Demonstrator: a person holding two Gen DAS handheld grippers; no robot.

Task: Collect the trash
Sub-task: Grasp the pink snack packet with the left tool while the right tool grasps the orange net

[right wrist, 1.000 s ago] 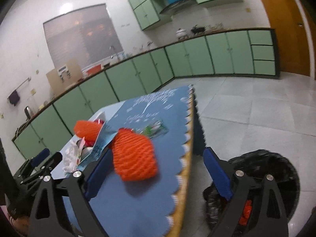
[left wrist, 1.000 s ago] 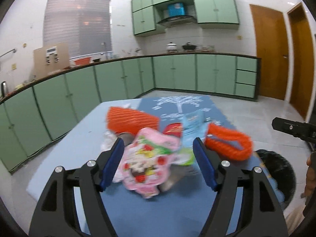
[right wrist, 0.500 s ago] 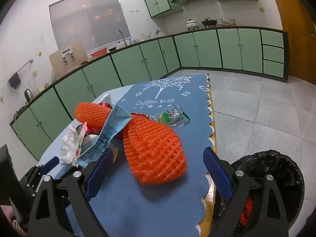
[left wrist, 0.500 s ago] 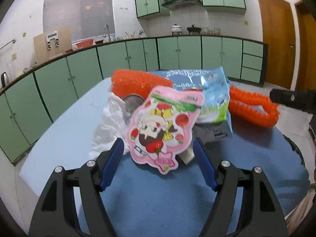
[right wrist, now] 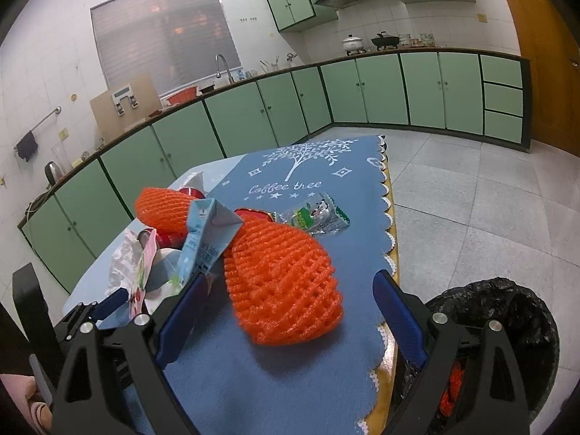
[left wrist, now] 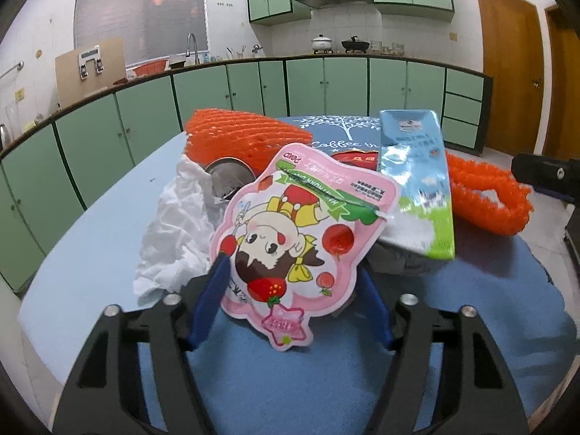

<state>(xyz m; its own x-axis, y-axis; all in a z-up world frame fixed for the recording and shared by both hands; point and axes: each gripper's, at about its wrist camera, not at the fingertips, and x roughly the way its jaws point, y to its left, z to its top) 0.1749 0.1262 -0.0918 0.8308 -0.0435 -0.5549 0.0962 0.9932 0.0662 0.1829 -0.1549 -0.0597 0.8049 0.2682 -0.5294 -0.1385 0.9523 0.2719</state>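
My left gripper (left wrist: 290, 301) straddles the pink snack pouch (left wrist: 301, 239) on the table pile, fingers apart; pouch may buckle and slip. Right gripper (right wrist: 290, 320) wide around the orange foam net (right wrist: 282, 282), probably untouched; bin (right wrist: 507, 326) beside.

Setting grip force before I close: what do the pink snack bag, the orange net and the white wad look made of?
Pink snack bag: thin glossy plastic film, judging by its sheen and printed cartoon. Orange net: soft foam mesh, matte, with open diamond cells. White wad: probably tissue or thin paper, matte and heavily crumpled; thin plastic can't be ruled out.
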